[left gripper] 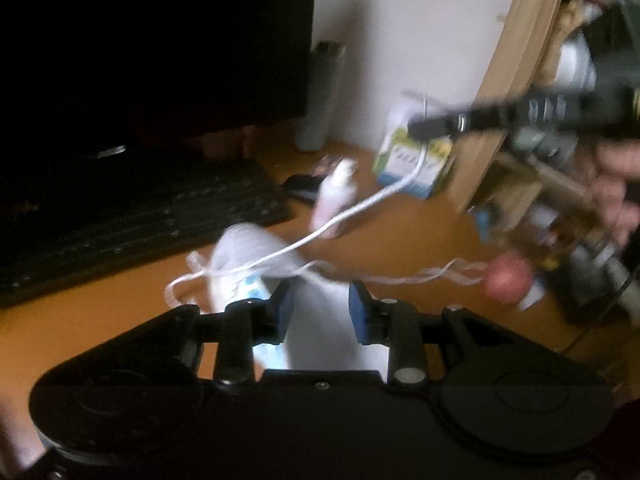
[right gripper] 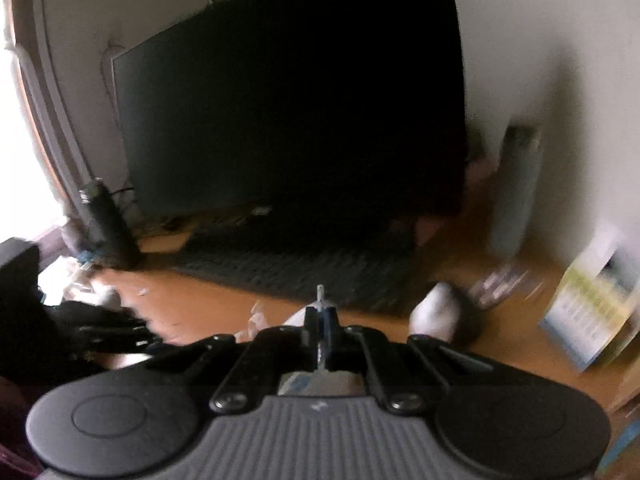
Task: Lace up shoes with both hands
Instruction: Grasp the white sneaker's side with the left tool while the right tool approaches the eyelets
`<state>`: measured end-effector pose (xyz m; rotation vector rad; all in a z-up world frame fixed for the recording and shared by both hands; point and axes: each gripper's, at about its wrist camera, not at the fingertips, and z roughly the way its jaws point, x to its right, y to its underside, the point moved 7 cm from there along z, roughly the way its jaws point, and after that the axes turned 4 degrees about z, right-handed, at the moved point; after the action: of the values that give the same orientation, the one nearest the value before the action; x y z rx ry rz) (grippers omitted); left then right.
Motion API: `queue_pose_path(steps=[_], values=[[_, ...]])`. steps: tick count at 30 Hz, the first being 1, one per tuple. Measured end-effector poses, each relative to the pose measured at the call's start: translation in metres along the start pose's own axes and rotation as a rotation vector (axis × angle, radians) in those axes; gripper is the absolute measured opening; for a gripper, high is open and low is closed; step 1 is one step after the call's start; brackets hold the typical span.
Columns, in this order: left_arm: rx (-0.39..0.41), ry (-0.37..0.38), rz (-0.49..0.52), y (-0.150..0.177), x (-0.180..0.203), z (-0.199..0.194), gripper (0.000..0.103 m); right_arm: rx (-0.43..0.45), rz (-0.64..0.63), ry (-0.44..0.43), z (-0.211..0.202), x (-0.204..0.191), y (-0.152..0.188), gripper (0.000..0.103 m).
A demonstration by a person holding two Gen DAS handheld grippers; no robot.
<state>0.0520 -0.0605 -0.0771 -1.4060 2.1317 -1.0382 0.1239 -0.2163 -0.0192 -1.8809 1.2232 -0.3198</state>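
On the left of the left wrist view a black keyboard lies on the orange-brown desk below a dark monitor. Near the middle, the white shoe sits on the desk just right of the keyboard, its near part running in between the fingers of the left gripper. That gripper's jaws stand wide apart, one blue pad on each side of the shoe; blur hides whether they touch it. A white lace rises taut from the shoe, slanting up and right past a small pale bottle to the right gripper, which reaches in from the far right, a hand behind it. A second, frayed-looking stretch of lace trails right along the desk toward a pink ball. Farther back stand a grey flask, a white and green box and a wooden shelf unit.

In the right wrist view the jaws are pinched closed on the lace tip, which pokes out just past the pads. The left gripper shows as a dark blur at the left edge. The monitor and keyboard fill the far middle; the flask and box stand to the right.
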Motion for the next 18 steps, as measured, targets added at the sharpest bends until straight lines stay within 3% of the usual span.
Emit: queue_pose_path(steps=[7,9,13,16,18], values=[[-0.072,-0.092,0.088,0.013,-0.003,0.022,0.025,-0.198,-0.192,-0.063,0.068,-0.056,0.035,0.003],[-0.081,-0.096,0.081,0.021,-0.007,0.024,0.015,-0.223,-0.223,-0.06,0.08,-0.064,0.042,0.003],[-0.088,-0.098,0.037,0.026,-0.02,0.024,0.012,-0.285,-0.266,-0.048,0.108,-0.07,0.05,0.003],[-0.091,-0.085,0.037,0.024,-0.021,0.025,0.012,-0.258,-0.242,-0.025,0.11,-0.06,0.041,0.003],[-0.09,-0.075,0.039,0.024,-0.022,0.026,0.012,-0.124,-0.181,0.024,0.066,-0.035,-0.009,0.003]])
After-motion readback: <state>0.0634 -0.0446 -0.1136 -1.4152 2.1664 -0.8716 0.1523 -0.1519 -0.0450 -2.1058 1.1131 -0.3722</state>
